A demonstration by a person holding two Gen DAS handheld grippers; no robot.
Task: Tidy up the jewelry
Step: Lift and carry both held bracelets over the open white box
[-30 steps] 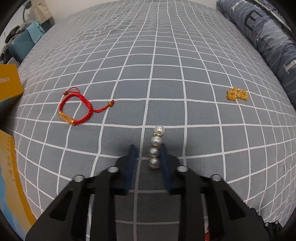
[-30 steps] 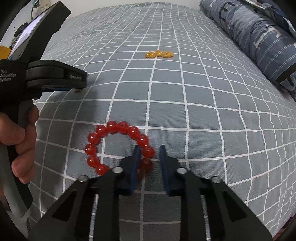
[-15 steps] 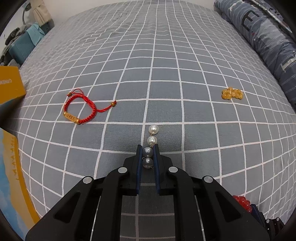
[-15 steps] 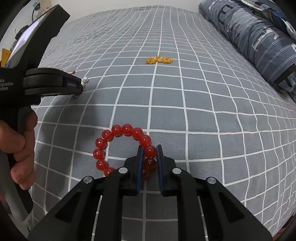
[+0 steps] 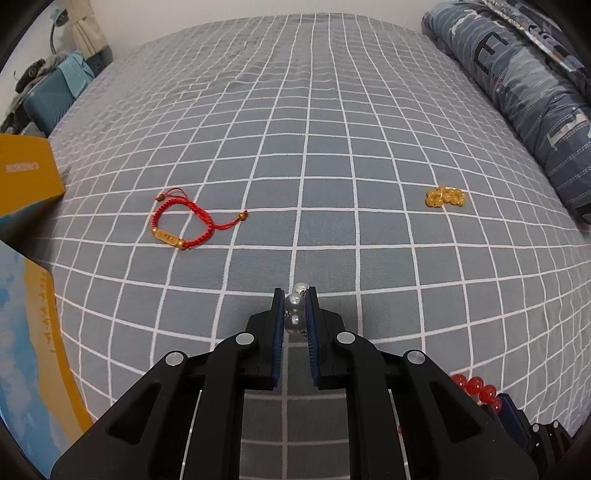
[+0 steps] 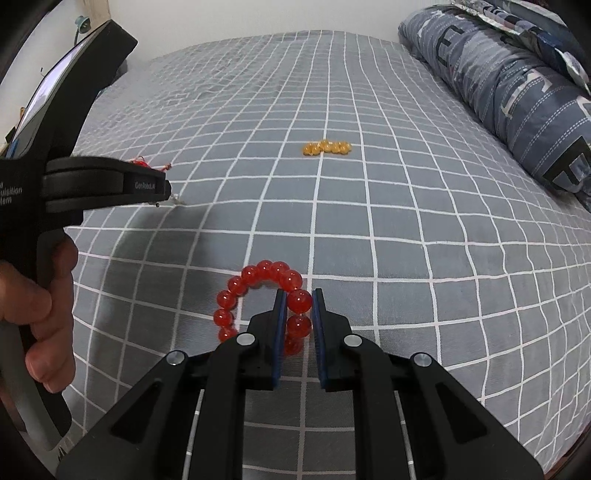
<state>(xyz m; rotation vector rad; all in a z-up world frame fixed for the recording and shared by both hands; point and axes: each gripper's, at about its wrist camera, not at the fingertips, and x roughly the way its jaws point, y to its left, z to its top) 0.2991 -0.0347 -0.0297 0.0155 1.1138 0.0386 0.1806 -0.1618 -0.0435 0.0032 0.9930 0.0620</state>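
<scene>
Mid-pickup, judging by both grips: left gripper [image 5: 295,306] clamped on the pearl strand [image 5: 295,312] near the yellow box [image 5: 26,173], right gripper [image 6: 297,308] pinching a red bead bracelet [image 6: 258,291] farther off; next, probably carrying both boxward without dropping.

Pretty clearly a bedroom at home: grey checked bedsheet [image 5: 332,147] everywhere, rolled-up blue duvet [image 6: 517,85] along the edge.

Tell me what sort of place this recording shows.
Most likely a bedroom: the work surface is a bed with a grey white-checked bedsheet, a rolled blue patterned quilt lies along its right edge, and a lamp stands beyond the far-left corner.
</scene>
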